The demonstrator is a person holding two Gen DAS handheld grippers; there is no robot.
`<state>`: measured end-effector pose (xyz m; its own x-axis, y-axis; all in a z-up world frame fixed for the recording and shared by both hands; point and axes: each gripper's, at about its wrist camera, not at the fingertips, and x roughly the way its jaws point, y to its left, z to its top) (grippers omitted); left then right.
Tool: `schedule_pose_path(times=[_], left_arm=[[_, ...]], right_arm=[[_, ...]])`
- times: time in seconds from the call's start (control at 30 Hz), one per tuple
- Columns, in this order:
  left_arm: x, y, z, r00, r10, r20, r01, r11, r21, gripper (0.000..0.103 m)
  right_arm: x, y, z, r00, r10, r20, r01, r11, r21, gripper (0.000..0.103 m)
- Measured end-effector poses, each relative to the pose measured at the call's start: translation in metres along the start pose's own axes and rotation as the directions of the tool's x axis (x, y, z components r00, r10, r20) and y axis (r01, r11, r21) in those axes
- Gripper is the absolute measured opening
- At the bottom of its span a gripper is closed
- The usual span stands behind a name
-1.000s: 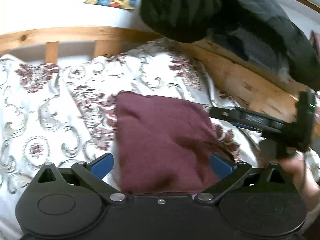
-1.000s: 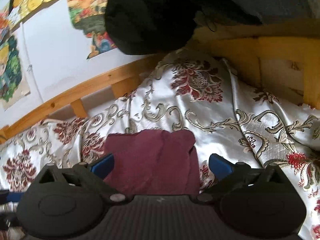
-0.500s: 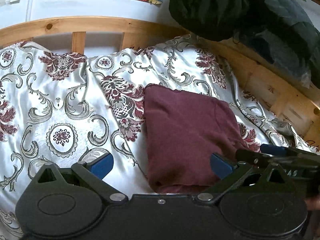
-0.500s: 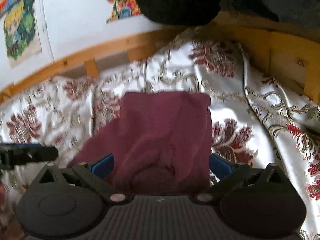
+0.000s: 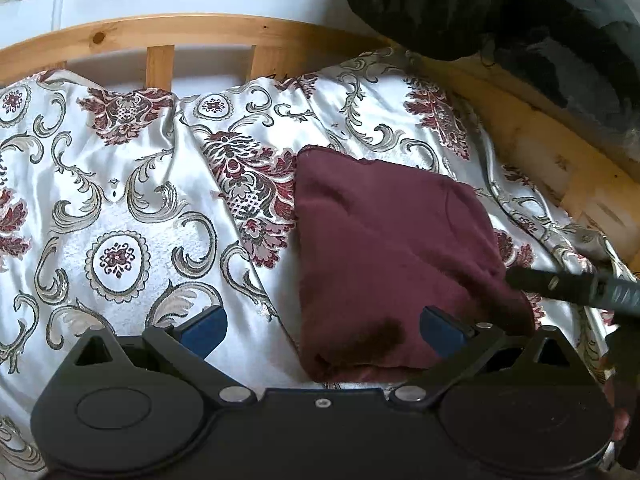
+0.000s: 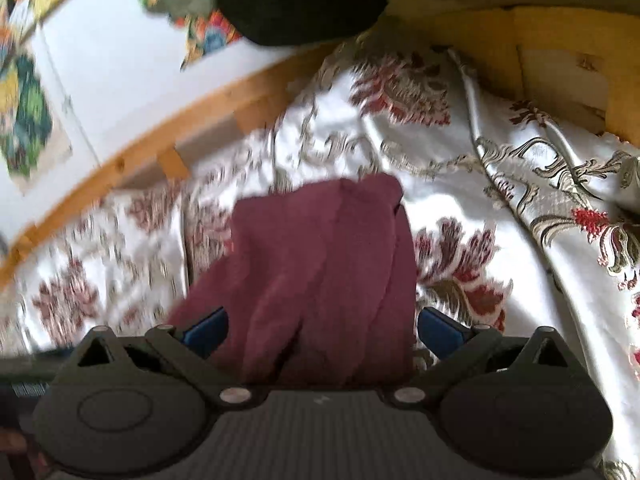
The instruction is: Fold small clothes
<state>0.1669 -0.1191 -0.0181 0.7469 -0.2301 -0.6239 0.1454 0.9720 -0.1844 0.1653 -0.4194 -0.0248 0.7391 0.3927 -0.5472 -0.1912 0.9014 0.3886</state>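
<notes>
Shiny white bedspread (image 5: 120,208) with dark red flowers and grey swirls covered the bed, wooden rail (image 5: 168,36) behind it, some dark bulky clothing (image 5: 460,4) hanging over the top corner. On the bedspread lay a small maroon garment (image 5: 384,256), already folded into a rough square with one stitched edge showing at the far side. It looked like soft, light knit stuff, a bit floppy, so it'd probably sag and slide on that satiny cover if dragged. Best bet was likely pinching a doubled corner or the near folded edge, not the middle.

Left gripper (image 5: 322,326) hung just above the near edge with its jaws spread wide, holding nothing. Right gripper (image 6: 322,326) was also spread open, the cloth (image 6: 320,272) lying between its fingers but not pinched. That view was blurry, so finer detail was hard to call.
</notes>
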Motion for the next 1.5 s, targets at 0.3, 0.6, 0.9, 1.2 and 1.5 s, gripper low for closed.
schedule_pose_path(times=[0.3, 0.6, 0.9, 1.2, 1.5], left_arm=[[0.004, 0.000, 0.004, 0.990, 0.070, 0.124, -0.073, 0.997, 0.017, 0.102], [0.030, 0.011, -0.004, 1.000, 0.006, 0.028, -0.005, 1.000, -0.029, 0.102], [0.051, -0.006, -0.018, 0.992, -0.115, -0.044, 0.116, 0.993, 0.036, 0.102], [0.048, -0.003, -0.018, 0.992, -0.113, -0.055, 0.115, 0.993, 0.031, 0.102], [0.030, 0.005, -0.010, 0.993, -0.112, 0.038, 0.112, 0.994, 0.001, 0.102]], right_arm=[[0.038, -0.038, 0.019, 0.994, 0.026, 0.102, -0.042, 0.988, 0.151, 0.053], [0.056, -0.029, 0.019, 0.987, -0.092, 0.133, 0.089, 0.996, 0.024, 0.007], [0.064, -0.028, 0.016, 0.970, -0.166, 0.178, 0.178, 0.983, -0.053, 0.006], [0.061, -0.029, 0.020, 0.978, -0.149, 0.146, 0.152, 0.988, -0.007, 0.013], [0.033, -0.033, 0.025, 0.989, -0.086, 0.123, 0.086, 0.996, 0.007, 0.093]])
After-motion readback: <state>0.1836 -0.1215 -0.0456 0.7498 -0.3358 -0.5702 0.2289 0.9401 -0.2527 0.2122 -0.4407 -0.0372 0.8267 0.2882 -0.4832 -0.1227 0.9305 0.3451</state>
